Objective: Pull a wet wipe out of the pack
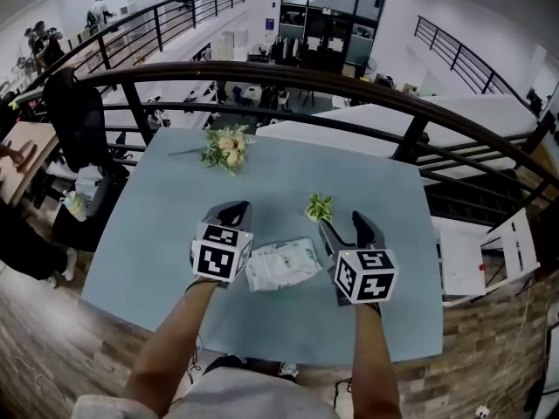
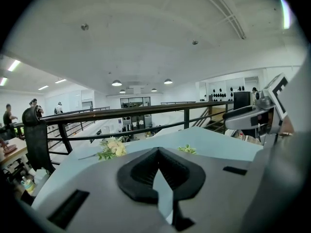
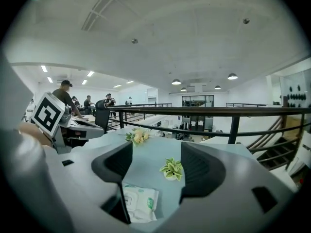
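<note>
Flowers and a small plant sit beyond the wipe pack on the table, flanked by the closed left gripper and the wide-apart right gripper, both empty.

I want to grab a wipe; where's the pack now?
In the head view, the pack lies flat on the table between the left tool and right tool, nearer than the plant.
</note>
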### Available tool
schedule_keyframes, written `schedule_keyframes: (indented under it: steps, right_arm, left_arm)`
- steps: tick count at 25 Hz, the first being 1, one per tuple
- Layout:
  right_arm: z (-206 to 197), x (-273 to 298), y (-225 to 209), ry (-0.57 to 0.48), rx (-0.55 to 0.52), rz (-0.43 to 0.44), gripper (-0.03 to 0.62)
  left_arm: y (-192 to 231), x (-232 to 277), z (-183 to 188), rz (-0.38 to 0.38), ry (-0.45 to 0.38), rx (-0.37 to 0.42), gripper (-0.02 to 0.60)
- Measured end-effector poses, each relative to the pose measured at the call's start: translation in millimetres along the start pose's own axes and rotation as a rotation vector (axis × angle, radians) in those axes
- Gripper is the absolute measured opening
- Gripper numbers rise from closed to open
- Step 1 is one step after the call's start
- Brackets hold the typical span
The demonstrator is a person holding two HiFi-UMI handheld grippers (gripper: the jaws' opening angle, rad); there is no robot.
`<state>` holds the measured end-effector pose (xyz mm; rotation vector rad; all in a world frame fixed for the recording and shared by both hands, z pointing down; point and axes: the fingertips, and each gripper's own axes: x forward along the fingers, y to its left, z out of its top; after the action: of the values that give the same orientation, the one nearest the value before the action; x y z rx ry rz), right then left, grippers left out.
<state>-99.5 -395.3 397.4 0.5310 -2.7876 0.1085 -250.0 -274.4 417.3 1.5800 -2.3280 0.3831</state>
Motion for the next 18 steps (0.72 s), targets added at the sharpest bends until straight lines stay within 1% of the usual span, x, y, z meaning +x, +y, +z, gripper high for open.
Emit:
schedule_keyframes:
  steps: [12,18]
  right_arm:
    - [-3.2,12.7,11.9,0.008,-0.034,0.145,0.295]
    - [-8.4,18.0,17.8,0.028,-0.053,0.201,0.295]
  left_arm:
    - [3.2,-21.9,-13.5,0.123,0.027,-0.030,-0.006]
    - [2.1,-26.4,-18.9,0.158,0.033,-0.047,-0.006]
